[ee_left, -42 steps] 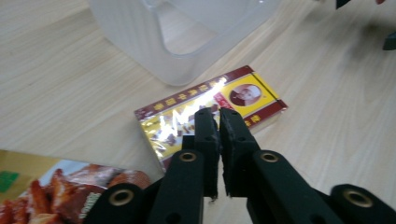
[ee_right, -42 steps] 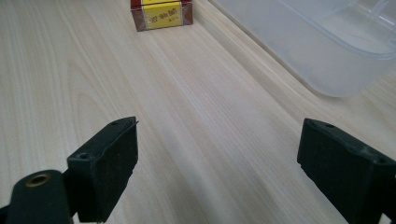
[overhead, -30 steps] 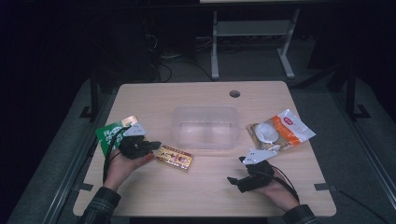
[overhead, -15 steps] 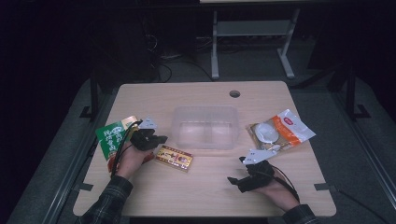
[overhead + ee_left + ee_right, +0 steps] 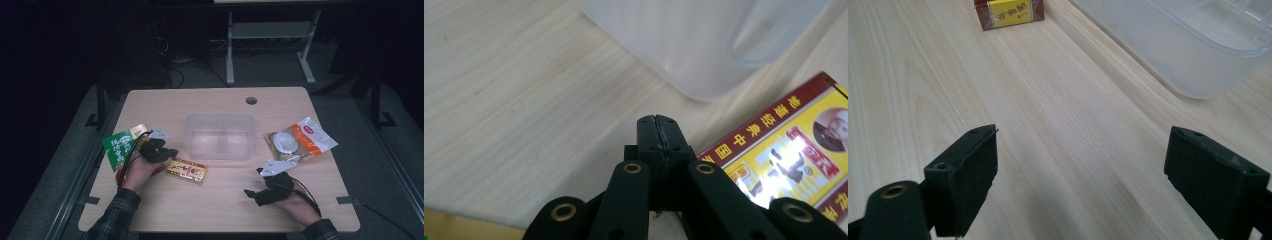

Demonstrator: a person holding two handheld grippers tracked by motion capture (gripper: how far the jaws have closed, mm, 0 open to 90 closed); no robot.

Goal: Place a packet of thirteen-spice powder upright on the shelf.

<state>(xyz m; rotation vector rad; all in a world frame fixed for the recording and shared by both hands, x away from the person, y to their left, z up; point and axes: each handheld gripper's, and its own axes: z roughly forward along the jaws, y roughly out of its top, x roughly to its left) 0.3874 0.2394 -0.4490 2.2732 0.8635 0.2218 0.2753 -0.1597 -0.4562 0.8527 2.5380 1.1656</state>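
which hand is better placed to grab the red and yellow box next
Left. The left gripper sits right beside the box, though its jaws are shut and must open first. The right gripper is open but farther away, across bare table.

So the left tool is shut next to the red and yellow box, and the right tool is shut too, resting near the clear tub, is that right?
Not quite. The right tool is open: the right gripper view shows its jaws standing wide apart over bare table, nothing between them. The rest holds: the left tool is shut beside the box, and the tub is close by.
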